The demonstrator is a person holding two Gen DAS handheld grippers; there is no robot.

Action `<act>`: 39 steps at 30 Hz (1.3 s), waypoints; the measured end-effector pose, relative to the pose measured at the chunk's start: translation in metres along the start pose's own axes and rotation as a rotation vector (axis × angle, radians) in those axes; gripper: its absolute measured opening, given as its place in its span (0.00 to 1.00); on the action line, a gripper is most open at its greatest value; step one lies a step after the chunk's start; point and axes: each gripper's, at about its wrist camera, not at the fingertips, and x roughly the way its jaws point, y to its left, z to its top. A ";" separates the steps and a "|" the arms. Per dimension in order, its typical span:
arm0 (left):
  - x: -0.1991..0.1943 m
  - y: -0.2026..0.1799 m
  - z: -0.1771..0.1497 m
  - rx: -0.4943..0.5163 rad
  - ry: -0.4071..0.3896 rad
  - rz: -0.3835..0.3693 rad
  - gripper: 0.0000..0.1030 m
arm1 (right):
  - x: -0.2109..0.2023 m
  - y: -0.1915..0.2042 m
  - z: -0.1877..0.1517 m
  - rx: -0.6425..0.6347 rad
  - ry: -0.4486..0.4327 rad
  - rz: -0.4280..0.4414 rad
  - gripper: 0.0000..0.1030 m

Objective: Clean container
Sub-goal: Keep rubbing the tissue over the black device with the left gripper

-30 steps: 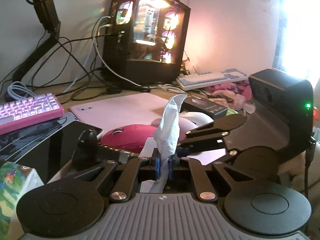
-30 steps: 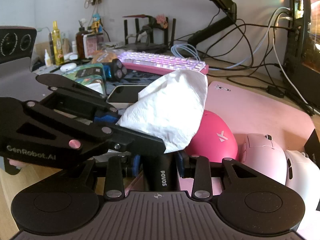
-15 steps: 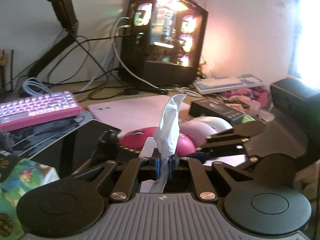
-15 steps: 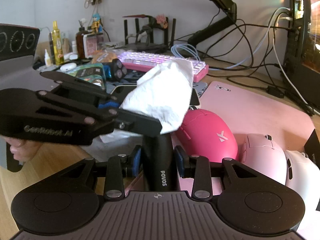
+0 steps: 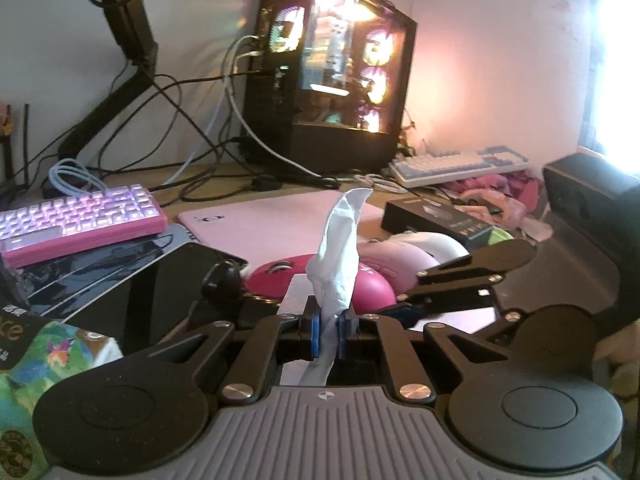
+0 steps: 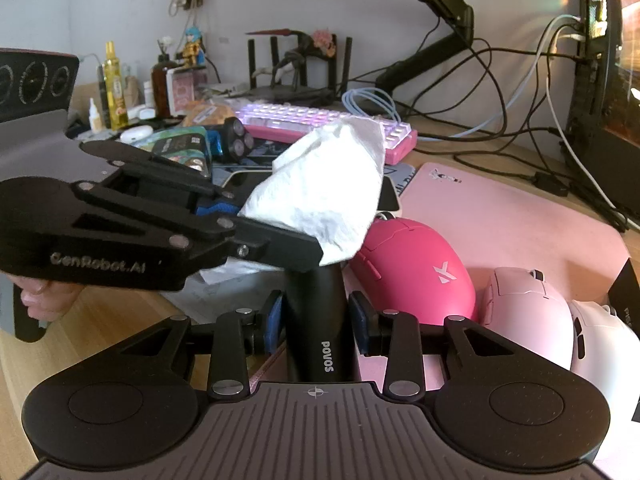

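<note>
Right wrist view: I am pinching the black container [image 6: 316, 320] between my right gripper [image 6: 316, 322] jaws above the counter [image 6: 100, 320] | left gripper [image 5: 325, 330] jaws are clamping a white tissue [image 5: 340, 248] beside its top | advice: keeping the body steady, wiping with light even strokes.

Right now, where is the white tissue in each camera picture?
Left wrist view: the tissue stands up in the lower middle, pinched in the left gripper.
Right wrist view: the tissue is in the middle, left of the bright pink mouse.
Shared landmark: the bright pink mouse.
</note>
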 end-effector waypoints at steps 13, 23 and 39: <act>0.002 -0.010 -0.004 0.037 0.011 -0.105 0.12 | 0.000 0.000 0.000 0.000 0.000 0.000 0.38; 0.003 -0.003 -0.004 0.002 0.007 -0.068 0.12 | 0.000 0.001 0.000 -0.002 0.000 -0.001 0.38; 0.001 0.004 0.000 -0.013 -0.001 0.002 0.12 | 0.000 0.002 0.000 -0.001 0.000 -0.001 0.38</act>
